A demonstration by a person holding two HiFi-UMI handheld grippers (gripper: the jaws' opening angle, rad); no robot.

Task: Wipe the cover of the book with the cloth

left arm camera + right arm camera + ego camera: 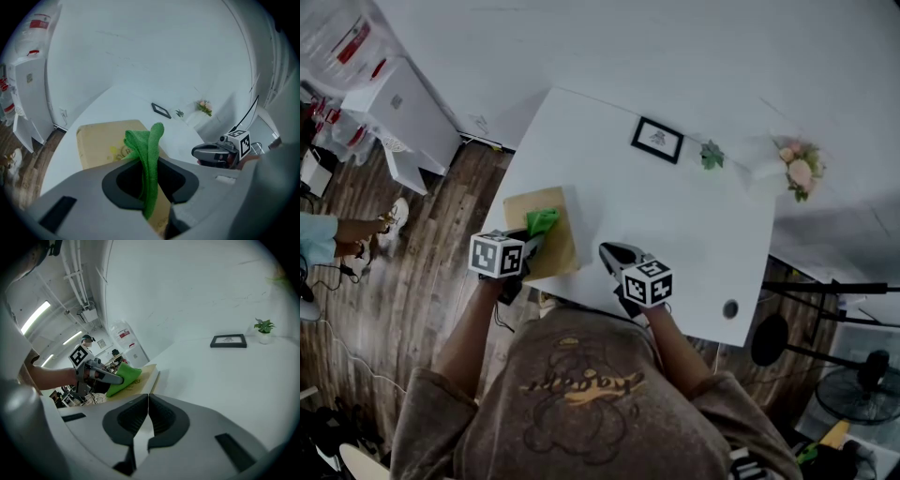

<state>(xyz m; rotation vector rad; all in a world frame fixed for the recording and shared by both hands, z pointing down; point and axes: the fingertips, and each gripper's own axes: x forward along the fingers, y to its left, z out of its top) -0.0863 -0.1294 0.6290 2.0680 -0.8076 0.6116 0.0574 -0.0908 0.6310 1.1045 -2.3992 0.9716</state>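
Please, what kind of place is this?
Probably a lab or recording studio, not a home: exposed pipes and strip lights run along the ceiling, equipment stands rest on the wooden floor, and the white table bears staged decor, a framed picture and flowers.

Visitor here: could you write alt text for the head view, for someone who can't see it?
Seen from above, a person's left gripper holds a green cloth on a tan book near a white table's front edge. The right gripper, shut and empty, is beside the book. A picture frame, plant and flowers sit farther back.
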